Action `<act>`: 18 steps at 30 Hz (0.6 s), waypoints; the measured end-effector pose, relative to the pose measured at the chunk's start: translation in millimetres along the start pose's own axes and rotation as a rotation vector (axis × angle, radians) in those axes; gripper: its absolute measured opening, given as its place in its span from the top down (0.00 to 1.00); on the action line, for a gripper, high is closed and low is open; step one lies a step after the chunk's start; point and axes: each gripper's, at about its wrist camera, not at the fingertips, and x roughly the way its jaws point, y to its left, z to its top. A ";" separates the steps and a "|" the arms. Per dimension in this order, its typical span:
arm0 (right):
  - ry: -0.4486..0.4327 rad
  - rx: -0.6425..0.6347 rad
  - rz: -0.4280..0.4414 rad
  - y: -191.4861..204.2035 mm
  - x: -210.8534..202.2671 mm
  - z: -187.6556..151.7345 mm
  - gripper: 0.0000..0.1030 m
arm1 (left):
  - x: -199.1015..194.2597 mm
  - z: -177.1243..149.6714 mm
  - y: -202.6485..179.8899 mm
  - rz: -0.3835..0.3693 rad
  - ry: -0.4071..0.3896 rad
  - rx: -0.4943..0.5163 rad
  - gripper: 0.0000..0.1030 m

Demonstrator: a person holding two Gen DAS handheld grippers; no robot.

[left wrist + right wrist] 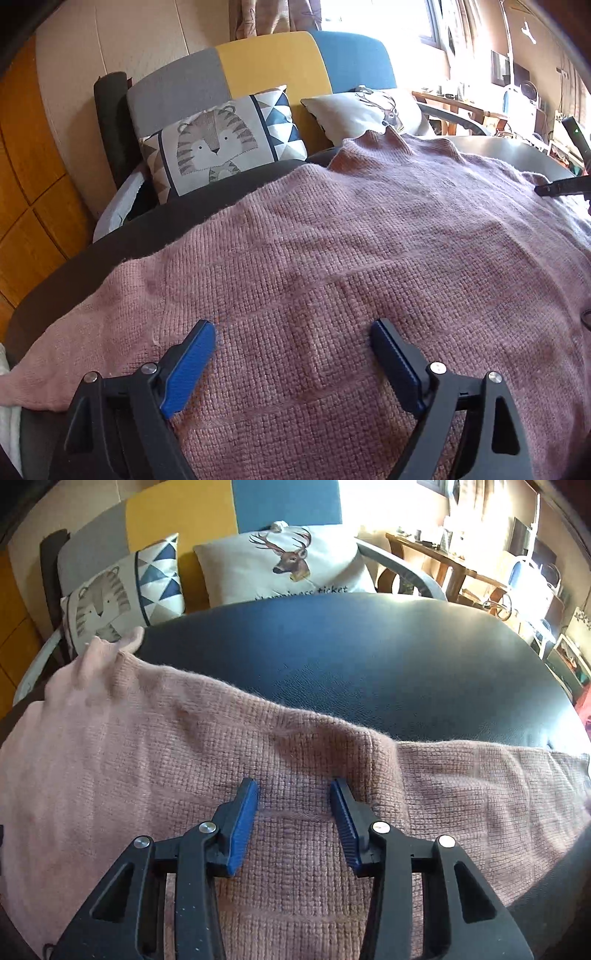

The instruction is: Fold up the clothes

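Broadly spread over the dark tabletop (369, 657), pink knitted sweater (332, 258), covering the near and left part and leaving the far right stretch bare. Lying flat, neckline toward the far edge, one sleeve (480, 786) trailing along the near edge to the right, probably so that sides and sleeves can be turned in cleanly. Beyond the far edge, patchwork sofa (269, 62) in grey, yellow and blue, carrying a tiger cushion (214, 147) and a deer cushion (288, 565); no part in the fold, merely backdrop.

Above the sweater's body near the near edge, left gripper (293, 339), jaws spread as wide as can be, nothing between the blue pads (192, 369), knit only beneath; likely hovering free rather than gripping. Over the knit where sleeve meets body, right gripper (294, 794), jaws about half apart, pads clear of the cloth, nothing pinched; seemingly lined up to take a fold of fabric there.
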 end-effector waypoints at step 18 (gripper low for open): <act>-0.037 -0.214 0.076 149.9 -7.4 -20.0 0.57 | 2.9 -0.5 6.8 -0.034 -0.001 -0.035 0.12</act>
